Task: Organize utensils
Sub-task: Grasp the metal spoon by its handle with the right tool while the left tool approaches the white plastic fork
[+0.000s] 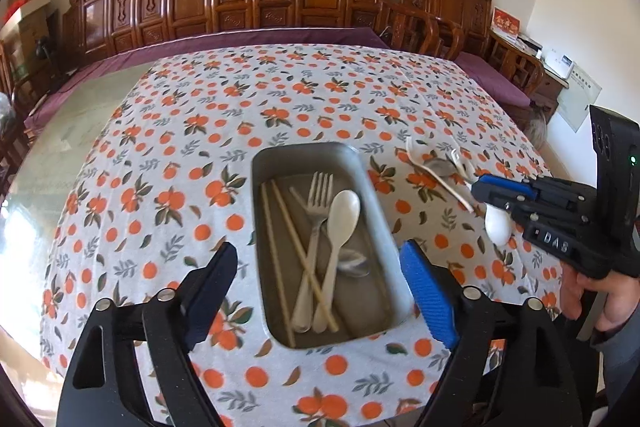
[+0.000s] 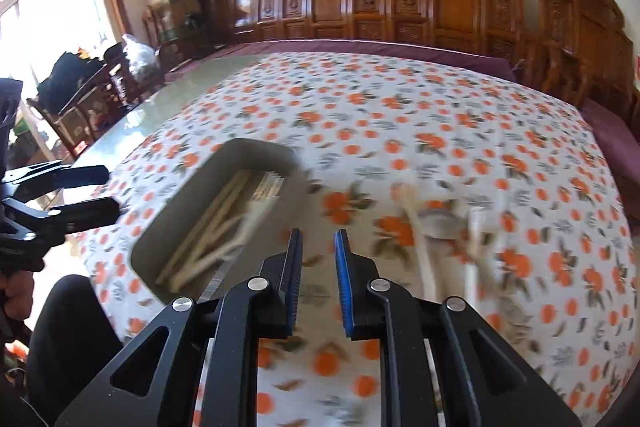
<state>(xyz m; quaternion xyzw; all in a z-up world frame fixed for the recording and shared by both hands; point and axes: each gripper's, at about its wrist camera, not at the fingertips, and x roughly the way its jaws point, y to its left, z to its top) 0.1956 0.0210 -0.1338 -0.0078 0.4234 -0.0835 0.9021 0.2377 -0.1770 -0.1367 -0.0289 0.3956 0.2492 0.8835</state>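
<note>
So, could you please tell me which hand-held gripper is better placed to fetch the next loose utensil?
Right hand-held gripper: the loose spoons lie just beside it, while the left hangs open over the tray.

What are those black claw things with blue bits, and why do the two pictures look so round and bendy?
They are grabbing tools a person holds, one in each hand. A small camera on each tool took one picture. The left gripper, fingers wide open and empty, hangs over the grey metal tray holding a silver fork, white plastic spoon and wooden chopsticks. The right gripper, slightly open and empty, faces more spoons lying on the orange-patterned tablecloth.
</note>
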